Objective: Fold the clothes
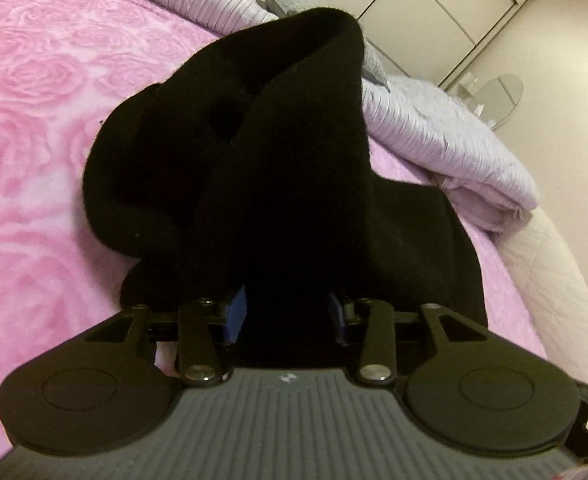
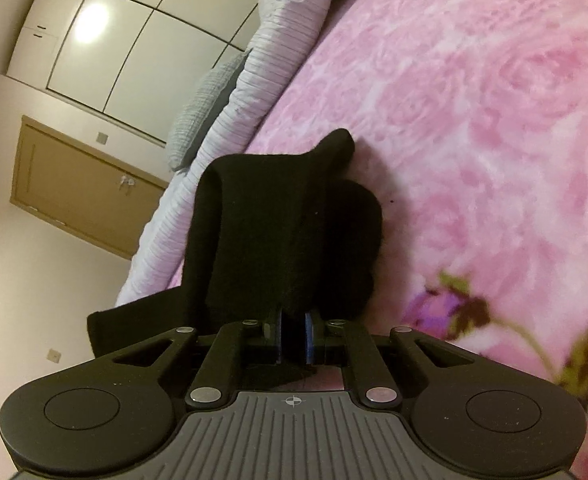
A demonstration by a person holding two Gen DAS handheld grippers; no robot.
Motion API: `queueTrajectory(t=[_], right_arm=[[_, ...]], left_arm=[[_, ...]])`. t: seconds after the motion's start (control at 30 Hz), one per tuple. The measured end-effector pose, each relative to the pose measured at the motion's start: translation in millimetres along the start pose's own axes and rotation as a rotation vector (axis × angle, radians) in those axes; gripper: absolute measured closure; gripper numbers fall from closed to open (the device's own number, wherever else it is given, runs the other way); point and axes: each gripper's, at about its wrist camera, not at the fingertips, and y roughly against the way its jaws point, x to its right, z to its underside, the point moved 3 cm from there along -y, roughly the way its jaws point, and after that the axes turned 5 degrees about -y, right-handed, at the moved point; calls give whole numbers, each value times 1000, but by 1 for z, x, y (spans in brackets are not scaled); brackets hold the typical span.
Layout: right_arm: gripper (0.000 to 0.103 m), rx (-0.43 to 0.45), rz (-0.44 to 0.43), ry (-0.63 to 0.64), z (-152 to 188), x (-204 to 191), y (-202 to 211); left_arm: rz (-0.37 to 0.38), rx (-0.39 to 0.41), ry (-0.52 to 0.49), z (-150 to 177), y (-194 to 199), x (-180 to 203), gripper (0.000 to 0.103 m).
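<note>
Tongs: the left [image 1: 287, 312] and the right [image 2: 292, 336] both pinched a black garment [image 1: 277, 152], bunched and lifted over the pink bed [image 1: 33, 120].

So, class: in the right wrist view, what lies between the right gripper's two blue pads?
Black garment fabric: the right gripper is pinched shut on a fold of it, which rises over the pink bedspread. Only the right wrist view shows this.
</note>
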Motion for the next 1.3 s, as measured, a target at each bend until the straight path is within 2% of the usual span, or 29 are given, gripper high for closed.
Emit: queueTrajectory(t=[0.03, 0.07, 0.13, 0.2, 0.33, 0.43, 0.57, 0.6, 0.67, 0.83, 0.97, 1.03, 1.1, 1.13, 1.17, 1.2, 1.3], right_arm=[[94, -2, -1, 12, 0, -1, -1], [94, -2, -1, 25, 0, -3, -2], [95, 6, 3, 64, 1, -10, 2], [95, 38, -27, 98, 3, -20, 14], [96, 101, -108, 134, 2, -46, 49], [96, 125, -168, 155, 5, -67, 74], [96, 121, -204, 195, 24, -85, 101], [96, 115, -206, 199, 30, -87, 105], [96, 98, -187, 200, 41, -82, 110], [96, 85, -72, 173, 52, -54, 104], [96, 85, -31, 158, 41, -40, 90], [96, 79, -22, 149, 36, -36, 82], [95, 70, -15, 137, 31, -30, 75], [95, 60, -12, 132, 30, -26, 72], [95, 56, -6, 121, 29, -23, 70], [95, 56, -4, 113, 28, -21, 69], [96, 68, -12, 108, 24, -23, 70]], left_arm=[[7, 11, 10, -1, -2, -3, 97], [21, 13, 25, -3, -2, -6, 98], [54, 8, 50, -6, 4, -13, 99], [87, 22, 33, -9, 20, -13, 100], [177, 68, 20, -18, 76, -12, 100], [206, 96, 25, -21, 121, -18, 103], [236, 64, 47, -15, 152, -25, 101], [231, 51, 42, -12, 152, -27, 96], [202, 20, 26, -5, 145, -30, 75], [102, -19, -35, -3, 108, -34, 70], [6, -39, -124, -10, 73, -32, 66], [-1, -59, -115, -10, 57, -36, 66], [44, -58, -97, -11, 50, -37, 70], [76, -49, -89, -11, 49, -37, 79], [105, -42, -81, -13, 49, -36, 100], [125, -30, -71, -16, 52, -37, 103], [165, 23, -45, -26, 67, -40, 103]])
